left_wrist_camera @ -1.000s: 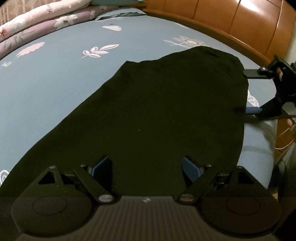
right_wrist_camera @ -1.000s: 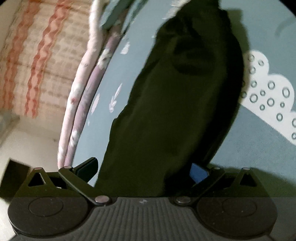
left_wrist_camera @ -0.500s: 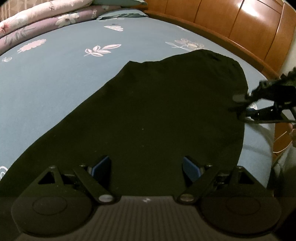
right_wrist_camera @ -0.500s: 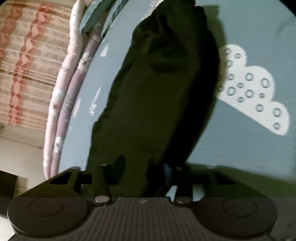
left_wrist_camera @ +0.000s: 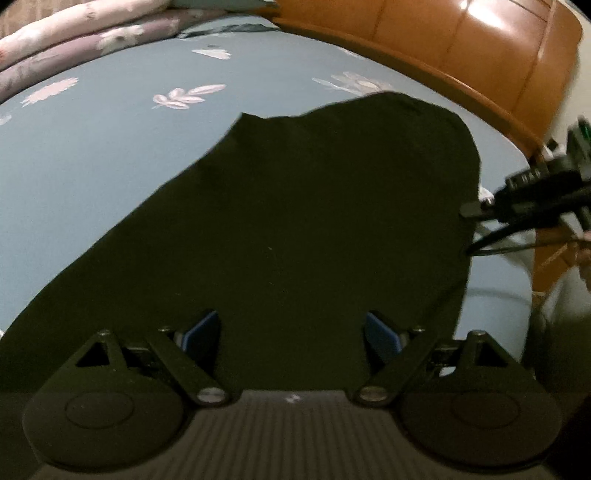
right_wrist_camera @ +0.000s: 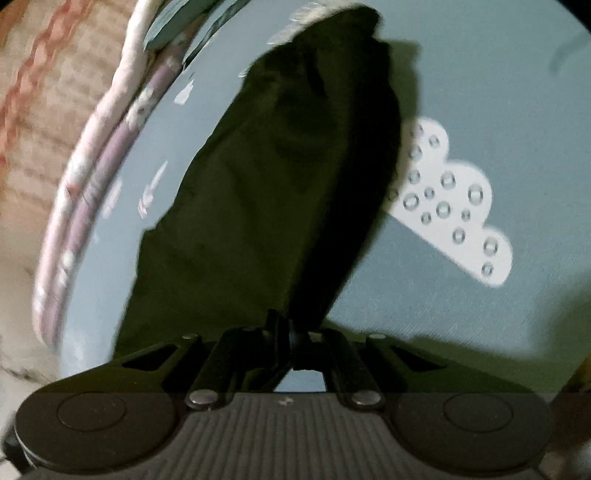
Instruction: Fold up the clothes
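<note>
A black garment (left_wrist_camera: 314, 221) lies spread flat on the blue bedsheet (left_wrist_camera: 110, 147). My left gripper (left_wrist_camera: 291, 332) is open, its blue-padded fingers (left_wrist_camera: 201, 330) wide apart over the garment's near edge with cloth showing between them. In the left wrist view my right gripper (left_wrist_camera: 469, 229) reaches in from the right at the garment's right edge. In the right wrist view the right gripper (right_wrist_camera: 282, 332) is shut on the edge of the black garment (right_wrist_camera: 258, 184), which stretches away from it across the sheet.
A wooden headboard (left_wrist_camera: 461, 55) curves along the far right of the bed. Rolled floral quilts (left_wrist_camera: 74, 33) lie at the far left, also visible as floral quilts (right_wrist_camera: 92, 166). A white cloud print (right_wrist_camera: 454, 206) marks the sheet beside the garment.
My right gripper went from open to shut, pinching the garment's right edge. The left gripper stayed open and nearly still over the near edge.
</note>
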The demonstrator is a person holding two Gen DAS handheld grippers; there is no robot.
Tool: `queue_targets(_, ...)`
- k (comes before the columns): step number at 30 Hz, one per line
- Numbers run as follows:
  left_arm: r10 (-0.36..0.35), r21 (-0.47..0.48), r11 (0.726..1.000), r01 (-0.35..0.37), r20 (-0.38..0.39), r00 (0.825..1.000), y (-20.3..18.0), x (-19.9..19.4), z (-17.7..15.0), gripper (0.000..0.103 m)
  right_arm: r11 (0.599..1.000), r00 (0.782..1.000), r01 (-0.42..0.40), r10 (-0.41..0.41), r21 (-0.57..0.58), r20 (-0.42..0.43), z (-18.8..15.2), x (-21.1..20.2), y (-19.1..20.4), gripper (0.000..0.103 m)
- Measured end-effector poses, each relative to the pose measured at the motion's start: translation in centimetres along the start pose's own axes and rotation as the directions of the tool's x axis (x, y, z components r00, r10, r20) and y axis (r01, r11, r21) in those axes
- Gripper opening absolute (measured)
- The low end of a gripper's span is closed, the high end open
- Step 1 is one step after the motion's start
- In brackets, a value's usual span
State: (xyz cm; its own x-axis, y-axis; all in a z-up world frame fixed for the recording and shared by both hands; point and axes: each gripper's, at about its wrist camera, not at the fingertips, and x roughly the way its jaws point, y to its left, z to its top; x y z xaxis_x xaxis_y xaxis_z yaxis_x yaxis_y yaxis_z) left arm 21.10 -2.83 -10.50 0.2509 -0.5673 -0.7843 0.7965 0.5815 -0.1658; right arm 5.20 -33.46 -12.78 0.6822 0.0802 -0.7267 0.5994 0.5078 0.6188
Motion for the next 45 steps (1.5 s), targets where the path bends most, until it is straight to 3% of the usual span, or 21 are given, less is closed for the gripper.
queue_targets(2, -0.003, -0.004, 1.0, 0.003, 0.024, 1.0, 0.2, -0.4, 0.3, 0.087, 0.995, 0.998, 0.057, -0.058, -0.081, -0.004, 0.2, -0.6, 1.5, 0.011)
queue_targets(5, 0.005, -0.036, 0.999, -0.004, 0.03, 1.0, 0.8, -0.4, 0.3, 0.087, 0.958, 0.983, 0.18, -0.17, -0.224, 0.064, 0.5, -2.5, 4.2, 0.03)
queue_targets(7, -0.002, -0.062, 0.998, 0.002, -0.008, 1.0, 0.8, 0.1, -0.3, 0.086, 0.914, 0.965, 0.257, -0.226, -0.314, 0.134, 0.6, -3.8, 5.9, 0.054)
queue_targets(9, 0.0, -0.036, 0.999, 0.0, -0.007, 1.0, 0.1, -0.1, -1.1, 0.087, 0.893, 0.965, 0.254, -0.206, -0.371, 0.164, 0.9, -3.9, 7.4, 0.067)
queue_targets(11, -0.006, -0.024, 1.0, 0.006, -0.006, 1.0, -0.6, -0.7, -2.0, 0.087, 0.868, 0.966, 0.251, -0.199, -0.429, 0.163, 0.9, -2.6, 8.6, 0.07)
queue_targets(15, -0.01, -0.031, 0.999, 0.01, 0.001, 1.0, -0.6, -2.4, -3.6, 0.087, 0.81, 0.964, 0.257, -0.253, -0.527, 0.082, -0.2, 2.0, 9.0, 0.075)
queue_targets(17, 0.035, -0.05, 0.998, -0.034, 0.015, 0.999, 0.3, -3.2, -3.8, 0.087, 0.773, 0.946, 0.296, -0.316, -0.56, 0.064, -1.1, 3.6, 8.3, 0.078)
queue_targets(19, 0.103, -0.064, 0.993, -0.102, 0.018, 0.995, 2.0, -3.5, -3.7, 0.087, 0.736, 0.95, 0.281, -0.305, -0.616, 0.069, -1.9, 4.0, 8.6, 0.095)
queue_targets(22, 0.208, -0.083, 0.975, -0.206, 0.013, 0.978, 5.0, -3.5, -3.5, 0.087, 0.693, 0.941, 0.287, -0.335, -0.661, 0.057, -2.3, 4.9, 9.2, 0.102)
queue_targets(24, 0.262, -0.1, 0.961, -0.259, 0.022, 0.965, 6.8, -3.3, -3.5, 0.088, 0.694, 0.941, 0.283, -0.335, -0.662, 0.051, -2.2, 5.2, 9.2, 0.103)
queue_targets(28, 0.308, -0.166, 0.94, -0.298, 0.043, 0.95, 9.5, -3.3, -2.6, 0.088, 0.693, 0.944, 0.27, -0.327, -0.669, 0.043, -2.2, 5.2, 8.9, 0.103)
queue_targets(31, 0.332, -0.198, 0.927, -0.32, 0.03, 0.943, 9.5, -3.4, -1.3, 0.088, 0.69, 0.944, 0.264, -0.329, -0.674, 0.034, -2.0, 5.3, 9.1, 0.103)
queue_targets(35, 0.266, -0.136, 0.957, -0.255, 0.068, 0.962, 7.4, -3.4, -0.3, 0.088, 0.686, 0.944, 0.261, -0.33, -0.679, 0.029, -1.9, 5.4, 9.2, 0.103)
queue_targets(37, 0.242, -0.13, 0.963, -0.234, 0.05, 0.969, 6.9, -2.6, -0.4, 0.088, 0.683, 0.945, 0.261, -0.327, -0.682, 0.034, -1.9, 5.3, 9.1, 0.103)
queue_targets(39, 0.253, -0.138, 0.959, -0.248, 0.02, 0.967, 6.7, -1.9, -0.8, 0.088, 0.68, 0.947, 0.258, -0.317, -0.686, 0.043, -2.1, 5.3, 8.9, 0.103)
queue_targets(45, 0.304, -0.19, 0.936, -0.295, 0.02, 0.953, 6.3, -5.0, -2.7, 0.088, 0.669, 0.954, 0.256, -0.293, -0.697, 0.068, -2.7, 4.9, 8.6, 0.103)
